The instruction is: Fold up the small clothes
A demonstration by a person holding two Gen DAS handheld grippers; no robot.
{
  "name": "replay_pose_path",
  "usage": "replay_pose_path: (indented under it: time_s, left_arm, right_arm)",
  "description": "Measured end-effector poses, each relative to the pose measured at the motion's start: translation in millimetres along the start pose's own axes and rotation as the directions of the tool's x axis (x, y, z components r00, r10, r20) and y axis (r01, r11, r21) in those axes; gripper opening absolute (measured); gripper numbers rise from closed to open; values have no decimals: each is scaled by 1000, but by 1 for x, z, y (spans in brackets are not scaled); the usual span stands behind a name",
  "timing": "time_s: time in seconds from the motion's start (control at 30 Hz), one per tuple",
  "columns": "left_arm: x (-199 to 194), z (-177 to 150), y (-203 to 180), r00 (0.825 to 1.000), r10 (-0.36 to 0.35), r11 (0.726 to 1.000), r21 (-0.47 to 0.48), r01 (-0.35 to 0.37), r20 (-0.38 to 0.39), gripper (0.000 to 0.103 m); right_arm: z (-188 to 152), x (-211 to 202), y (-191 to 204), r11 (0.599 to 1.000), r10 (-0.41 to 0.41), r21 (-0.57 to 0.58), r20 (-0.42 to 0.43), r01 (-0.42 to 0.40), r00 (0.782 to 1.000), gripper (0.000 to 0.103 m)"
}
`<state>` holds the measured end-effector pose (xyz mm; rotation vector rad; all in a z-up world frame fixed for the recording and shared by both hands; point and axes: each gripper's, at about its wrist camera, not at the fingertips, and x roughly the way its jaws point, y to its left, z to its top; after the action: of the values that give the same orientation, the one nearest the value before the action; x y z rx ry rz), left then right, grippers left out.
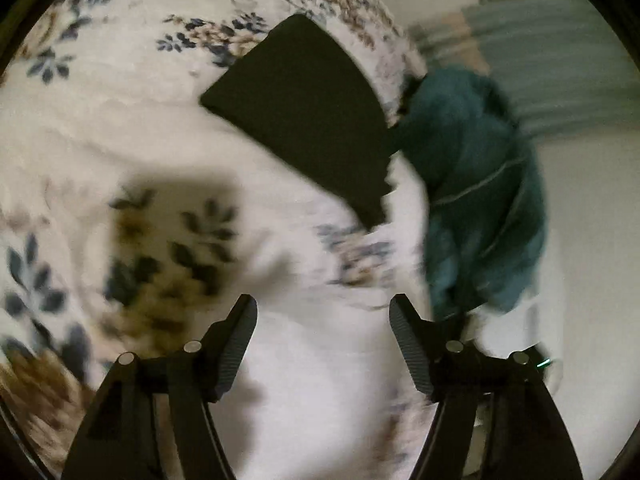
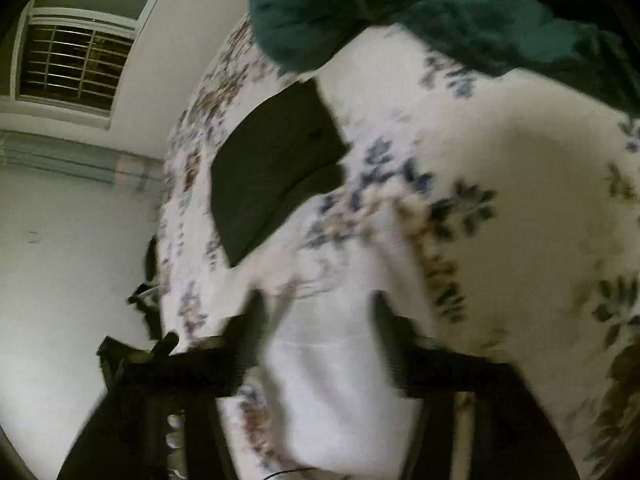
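Teal fabric [image 1: 480, 184] lies bunched at the edge of the floral bed [image 1: 120, 120], beside a flat black folded piece [image 1: 304, 120], and both left gripper [image 1: 323, 340] and right gripper [image 2: 316, 336], jaws wide and empty, would do best to take it by two corners.

A dark folded garment [image 1: 304, 120] lay flat and squared on the floral bedspread [image 1: 120, 92]. Just beside it, near the bed's edge, a teal garment [image 1: 480, 184] sat in a loose, crumpled heap, unfolded.
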<state>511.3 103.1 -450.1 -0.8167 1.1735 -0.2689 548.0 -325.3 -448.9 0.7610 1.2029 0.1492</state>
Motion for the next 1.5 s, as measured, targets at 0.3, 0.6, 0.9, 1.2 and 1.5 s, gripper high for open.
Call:
replay_pose_path:
  time_s: [0.3,0.6,0.9,1.2,1.5]
  left_arm:
    - [103,7,-21,974,204,934,317,-165,-95,5]
    - [91,41,12,963,269,932,262,-250,-37,2]
    - [52,12,0,946,325,916,255,-309,-19,54]
    - [48,-81,-38,879,476,824,333,-458,31,87]
    - [64,-109,-28,876,483,838,299,-457,-16,87]
  right_arm:
    - [-13,98,1,986,-125,-129,-166,104,978,7]
    - [3,89,1,946,-286,-151,40,288,957,5]
    - [8,92,-18,978,-195,-100,-98,185,976,45]
    - [-58,59,-5,949,-275,-191,-122,249,954,68]
    - [-97,74,-36,970,-241,-86,-202,228,949,68]
